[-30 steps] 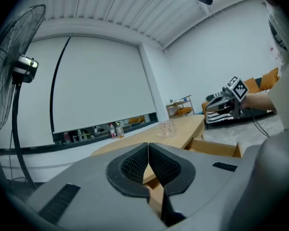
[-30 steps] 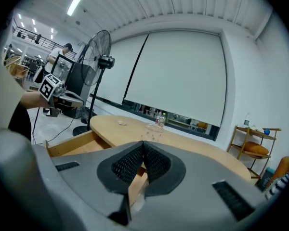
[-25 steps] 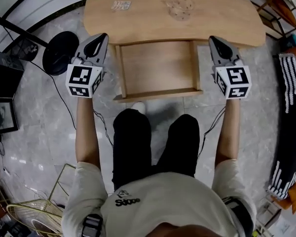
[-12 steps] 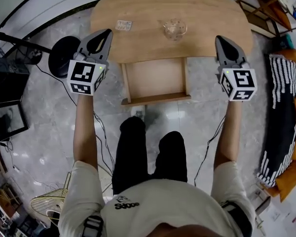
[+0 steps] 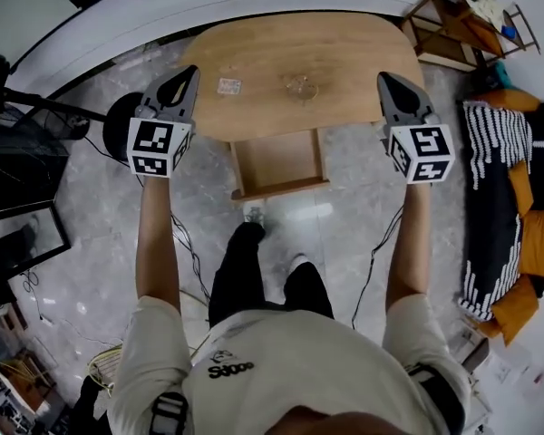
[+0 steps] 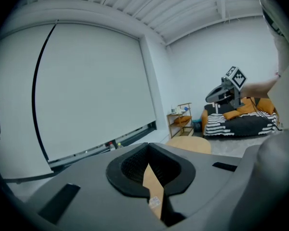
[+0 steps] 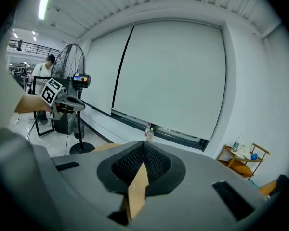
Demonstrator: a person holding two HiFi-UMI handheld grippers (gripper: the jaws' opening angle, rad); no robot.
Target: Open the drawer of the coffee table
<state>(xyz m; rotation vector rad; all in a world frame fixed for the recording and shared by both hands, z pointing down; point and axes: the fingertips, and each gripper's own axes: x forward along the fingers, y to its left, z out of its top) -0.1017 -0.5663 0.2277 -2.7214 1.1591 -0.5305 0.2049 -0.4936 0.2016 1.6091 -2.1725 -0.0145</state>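
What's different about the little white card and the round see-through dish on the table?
The white card is a flat rectangle; the glass dish is round and clear. The card lies toward the table's left side, the dish near its middle. Both rest on the wooden coffee table, apart from each other, behind the open drawer.

A living-room set is staged inside a studio or lab — a wooden coffee table [image 5: 354, 53], a sofa [image 5: 526, 243] and a small shelf [image 5: 453, 25] are set on marble-look floor [image 5: 100, 234], while loose cables [image 5: 186, 243], a pedestal fan [image 7: 70, 66] and wall-wide roller screens [image 7: 173, 76] are seen around them.
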